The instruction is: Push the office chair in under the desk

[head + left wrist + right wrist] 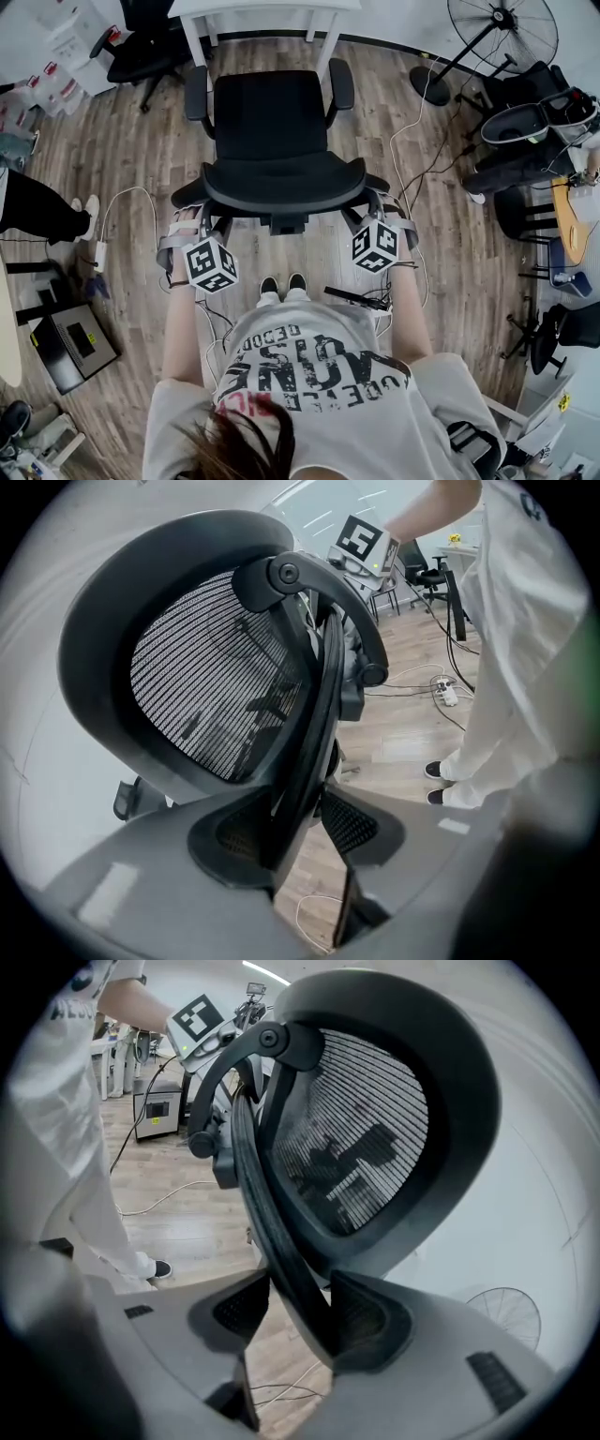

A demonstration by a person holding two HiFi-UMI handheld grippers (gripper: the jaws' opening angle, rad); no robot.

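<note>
A black office chair (272, 141) stands on the wood floor, its seat facing the white desk (267, 9) at the top of the head view. Its seat front is near the desk legs. My left gripper (185, 220) is at the left edge of the mesh backrest (216, 677). In the left gripper view the backrest's frame runs between the jaws of that gripper (300, 832), and both pads bear on it. My right gripper (389, 214) holds the right edge the same way. There the frame (356, 1147) sits between the pads of the right gripper (295, 1321).
Another black chair (141, 47) stands at the back left. A floor fan (497, 37) and more chairs (525, 122) are at the right. Cables (412, 122) trail over the floor. A black box (75, 342) lies lower left, and a bystander's leg (37, 211) shows at the left edge.
</note>
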